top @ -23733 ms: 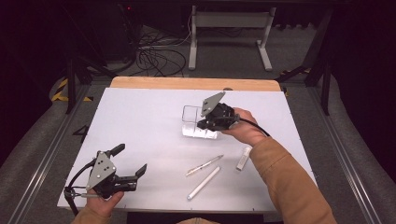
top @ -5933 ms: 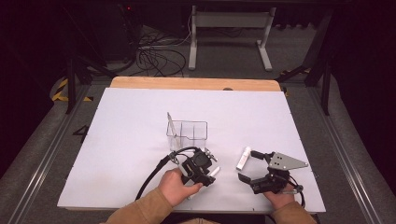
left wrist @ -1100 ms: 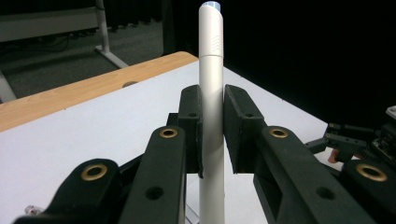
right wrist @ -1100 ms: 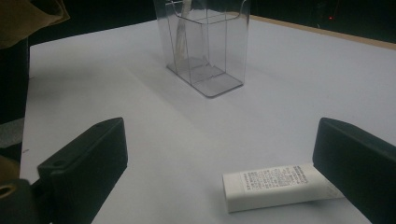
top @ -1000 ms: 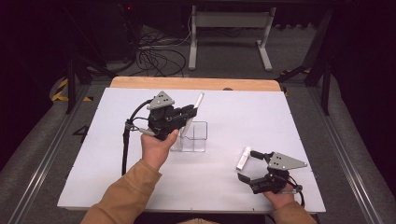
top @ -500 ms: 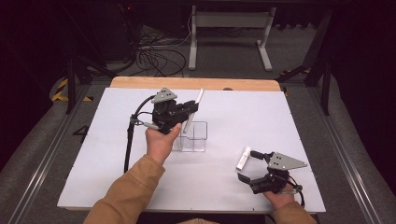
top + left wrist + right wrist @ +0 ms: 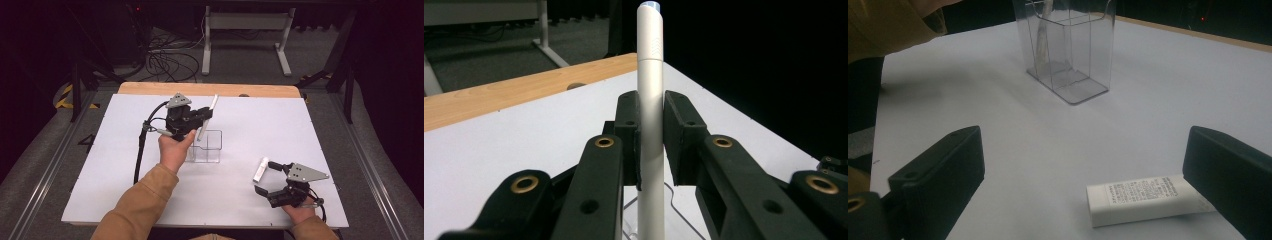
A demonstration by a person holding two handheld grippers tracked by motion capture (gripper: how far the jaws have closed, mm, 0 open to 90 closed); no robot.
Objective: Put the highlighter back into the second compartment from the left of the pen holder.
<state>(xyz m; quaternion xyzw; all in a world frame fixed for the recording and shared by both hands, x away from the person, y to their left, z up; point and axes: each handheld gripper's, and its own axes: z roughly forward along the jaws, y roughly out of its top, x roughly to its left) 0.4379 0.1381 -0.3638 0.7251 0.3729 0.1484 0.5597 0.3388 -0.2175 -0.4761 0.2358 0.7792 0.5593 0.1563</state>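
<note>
The left claw has carried the white pen up over the clear box.

— Where do your cameras sit?
— One hangs high on my side, looking forward and down over the whole table. One rides each tool, close up, looking along its jaws.
— What do they share?
— The high one and my right one both catch the clear box.
</note>
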